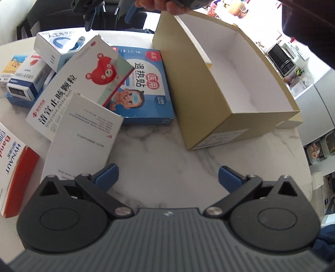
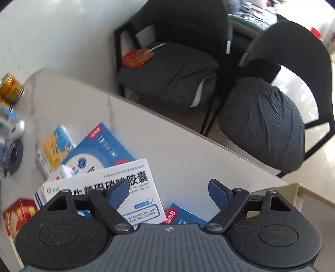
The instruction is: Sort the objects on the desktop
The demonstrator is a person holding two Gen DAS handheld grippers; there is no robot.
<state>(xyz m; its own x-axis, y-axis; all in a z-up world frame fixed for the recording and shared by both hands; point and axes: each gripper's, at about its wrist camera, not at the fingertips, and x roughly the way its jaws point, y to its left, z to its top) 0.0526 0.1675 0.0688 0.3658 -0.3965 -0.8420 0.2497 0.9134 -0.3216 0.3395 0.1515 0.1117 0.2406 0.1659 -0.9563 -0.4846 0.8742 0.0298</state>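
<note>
My left gripper (image 1: 168,176) stands open over bare marble table (image 1: 159,150), nothing between its blue pads. Ahead to the left lies a heap of medicine boxes: a white box with a red bear (image 1: 75,87), a blue fever-patch box (image 1: 144,87) and a white-and-red Band box (image 1: 12,165). An empty tan cardboard box (image 1: 209,83) with a white inside stands ahead to the right. My right gripper (image 2: 168,194) is open above a white capsule box (image 2: 117,188) and a blue box (image 2: 186,215), touching neither. A hand (image 1: 159,5) with the other gripper shows at the top edge.
Two dark chairs (image 2: 173,69) (image 2: 272,117) stand beyond the table edge. A gold can (image 2: 10,87) and a white device (image 2: 10,129) sit far left. A yellow-and-blue box (image 2: 52,150) and a red box (image 2: 18,213) lie near the pile.
</note>
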